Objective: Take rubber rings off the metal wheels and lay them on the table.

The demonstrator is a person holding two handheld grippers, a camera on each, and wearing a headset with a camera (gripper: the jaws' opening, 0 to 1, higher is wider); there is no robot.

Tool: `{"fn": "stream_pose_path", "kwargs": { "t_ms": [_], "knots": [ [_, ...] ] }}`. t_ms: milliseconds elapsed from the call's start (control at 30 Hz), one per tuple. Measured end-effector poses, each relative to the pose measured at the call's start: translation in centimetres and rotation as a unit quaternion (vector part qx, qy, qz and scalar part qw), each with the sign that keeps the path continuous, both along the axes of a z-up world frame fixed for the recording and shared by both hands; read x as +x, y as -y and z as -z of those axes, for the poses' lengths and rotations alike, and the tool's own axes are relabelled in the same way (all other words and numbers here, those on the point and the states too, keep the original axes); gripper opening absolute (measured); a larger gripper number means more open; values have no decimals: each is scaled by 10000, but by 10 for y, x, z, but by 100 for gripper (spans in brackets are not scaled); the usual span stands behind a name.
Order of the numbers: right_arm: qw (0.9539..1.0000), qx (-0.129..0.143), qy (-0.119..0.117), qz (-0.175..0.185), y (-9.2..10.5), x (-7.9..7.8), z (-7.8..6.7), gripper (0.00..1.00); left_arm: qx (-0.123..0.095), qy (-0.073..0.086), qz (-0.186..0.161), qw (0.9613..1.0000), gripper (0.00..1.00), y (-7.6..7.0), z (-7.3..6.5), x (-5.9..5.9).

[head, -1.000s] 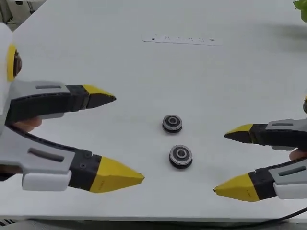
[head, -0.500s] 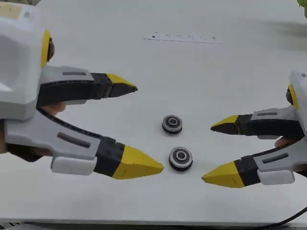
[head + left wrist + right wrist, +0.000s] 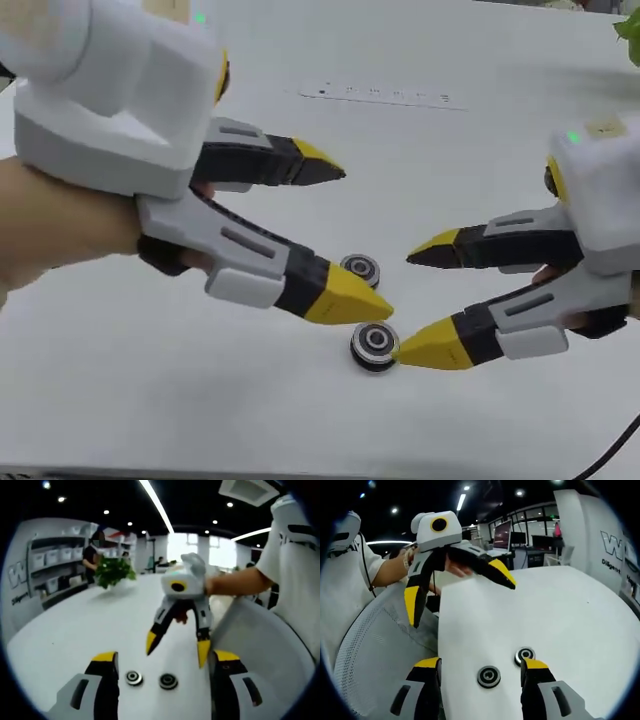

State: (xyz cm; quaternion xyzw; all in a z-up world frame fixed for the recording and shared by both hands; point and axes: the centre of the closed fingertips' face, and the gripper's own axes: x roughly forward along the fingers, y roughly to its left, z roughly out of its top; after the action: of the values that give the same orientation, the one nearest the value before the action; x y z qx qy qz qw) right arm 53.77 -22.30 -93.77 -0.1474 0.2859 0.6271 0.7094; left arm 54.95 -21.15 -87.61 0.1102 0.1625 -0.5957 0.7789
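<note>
Left gripper (image 3: 362,238): fingers open | right gripper (image 3: 406,304): fingers open, beside near metal wheel (image 3: 374,342) | rubber ring (image 3: 355,348): likely soft, stretchy, snug; pinch outer edge, brace hub.

A white table (image 3: 480,150) is seen, on which two wheels are laid near each other but apart: a near wheel (image 3: 374,345) and a far wheel (image 3: 360,269). A faint marked strip (image 3: 380,95) is set toward the far edge, and a plant (image 3: 114,571) is stood at one corner.
</note>
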Motion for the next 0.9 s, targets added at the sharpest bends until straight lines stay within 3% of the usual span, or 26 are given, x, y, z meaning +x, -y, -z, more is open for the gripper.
{"fn": "stream_pose_path", "kwargs": {
  "t_ms": [167, 367, 633, 900],
  "knots": [
    [9999, 110, 10, 58, -1, 1, 2, 60, 98, 2, 17, 10000, 76, 7, 14, -1],
    [9994, 253, 18, 232, 5, 2, 8, 56, -123, -32, -187, 9997, 70, 7, 30, -1],
    [9981, 442, 10, 434, 12, 5, 16, 49, -582, 49, -756, 9954, 65, -3, 29, 18],
    [9971, 489, -37, 573, 19, 6, 24, 45, -612, -55, -917, 9939, 59, -6, 42, 22]
  ]
}}
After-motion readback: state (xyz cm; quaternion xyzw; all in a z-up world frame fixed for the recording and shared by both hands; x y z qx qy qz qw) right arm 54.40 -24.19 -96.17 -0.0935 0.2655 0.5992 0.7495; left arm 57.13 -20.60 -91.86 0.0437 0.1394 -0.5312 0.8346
